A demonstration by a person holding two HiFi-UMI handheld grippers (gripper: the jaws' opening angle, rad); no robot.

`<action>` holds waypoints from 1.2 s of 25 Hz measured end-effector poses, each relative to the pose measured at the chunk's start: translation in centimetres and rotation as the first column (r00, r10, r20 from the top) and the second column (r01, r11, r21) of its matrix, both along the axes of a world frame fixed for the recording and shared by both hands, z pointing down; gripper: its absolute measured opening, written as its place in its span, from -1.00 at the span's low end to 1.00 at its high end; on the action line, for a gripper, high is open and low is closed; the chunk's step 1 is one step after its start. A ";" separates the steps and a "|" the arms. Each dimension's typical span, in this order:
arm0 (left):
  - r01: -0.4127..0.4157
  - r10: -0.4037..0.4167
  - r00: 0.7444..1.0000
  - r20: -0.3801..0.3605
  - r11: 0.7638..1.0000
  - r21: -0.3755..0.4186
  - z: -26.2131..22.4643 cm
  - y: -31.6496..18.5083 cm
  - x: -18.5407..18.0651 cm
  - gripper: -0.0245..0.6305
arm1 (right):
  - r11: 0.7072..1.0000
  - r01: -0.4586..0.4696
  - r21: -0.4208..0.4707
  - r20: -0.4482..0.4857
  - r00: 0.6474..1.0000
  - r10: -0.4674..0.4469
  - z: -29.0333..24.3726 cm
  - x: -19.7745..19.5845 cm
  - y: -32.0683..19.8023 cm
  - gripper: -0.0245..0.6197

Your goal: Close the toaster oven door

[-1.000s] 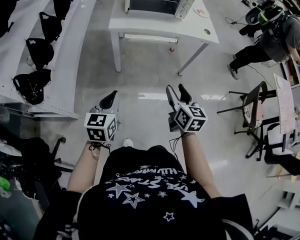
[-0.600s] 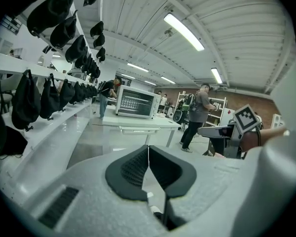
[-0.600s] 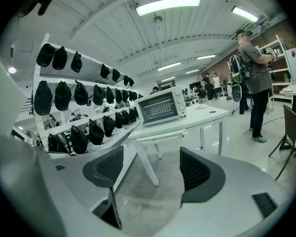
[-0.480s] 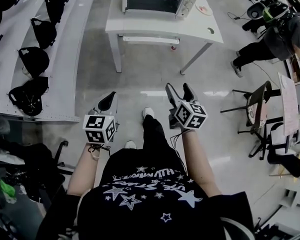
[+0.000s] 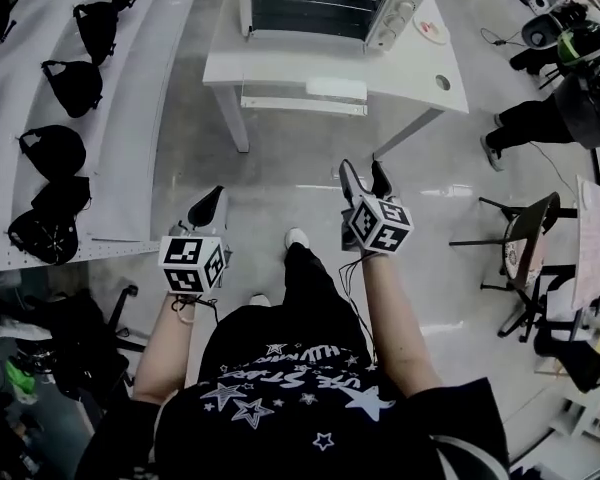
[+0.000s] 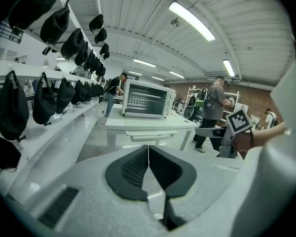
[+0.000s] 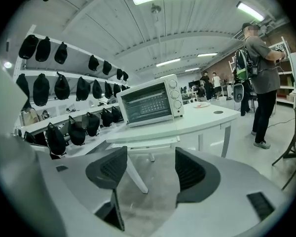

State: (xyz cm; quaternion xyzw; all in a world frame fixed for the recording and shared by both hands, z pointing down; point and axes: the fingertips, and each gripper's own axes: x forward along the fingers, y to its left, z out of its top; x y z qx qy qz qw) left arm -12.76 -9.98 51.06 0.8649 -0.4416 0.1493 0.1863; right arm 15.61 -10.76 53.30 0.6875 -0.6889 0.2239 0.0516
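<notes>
A white toaster oven [image 5: 325, 6] stands on a white table [image 5: 280, 63] ahead, its glass door upright against the front. It also shows in the left gripper view as the toaster oven [image 6: 145, 99] and in the right gripper view as the toaster oven [image 7: 150, 105]. Both grippers are held over the floor, well short of the table. My left gripper [image 5: 212, 203] is shut, its pads meeting with nothing between them [image 6: 148, 152]. My right gripper [image 5: 365, 180] is open and empty [image 7: 150, 164]; its jaws have just been closing a little.
Long white shelves [image 5: 130, 118] with black bags [image 5: 72, 86] run along the left. A person [image 5: 565, 108] stands at the right, near a chair [image 5: 525, 238]. A small plate [image 5: 432, 33] lies on the table beside the oven.
The person has stepped towards the table, so the oven and table sit nearer. Both grippers came forward with the body. The right jaws stand wider than a second ago.
</notes>
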 end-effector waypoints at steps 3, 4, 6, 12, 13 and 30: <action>0.011 -0.011 1.000 0.011 1.000 -0.022 1.1 -2.1 1.2 -0.86 | 1.000 -0.013 -0.027 0.001 1.000 0.013 1.8 1.6 -2.4 -0.05; 0.016 -0.015 1.000 0.016 0.999 -0.031 1.6 -2.7 1.5 -0.86 | 0.999 -0.013 -0.040 0.000 1.000 0.013 2.6 2.0 -3.1 -0.06; 0.028 -0.027 0.999 0.027 0.999 -0.047 2.5 -4.0 2.1 -0.86 | 0.998 -0.001 -0.067 -0.003 1.000 0.001 4.1 2.5 -4.6 -0.09; 0.063 -0.060 0.997 0.045 0.996 -0.063 3.6 -7.1 4.0 -0.86 | 0.994 0.023 -0.103 -0.015 1.000 -0.025 7.2 4.0 -8.6 -0.15; 0.066 -0.063 0.997 0.048 0.996 -0.066 3.8 -7.5 4.3 -0.86 | 0.994 0.019 -0.105 -0.020 1.000 -0.021 7.7 4.4 -9.3 -0.16; 0.133 -0.125 0.990 0.062 0.983 -0.128 7.3 -9.8 5.7 -0.86 | 0.997 0.008 -0.071 -0.134 0.991 -0.017 11.8 6.4 -15.1 -0.41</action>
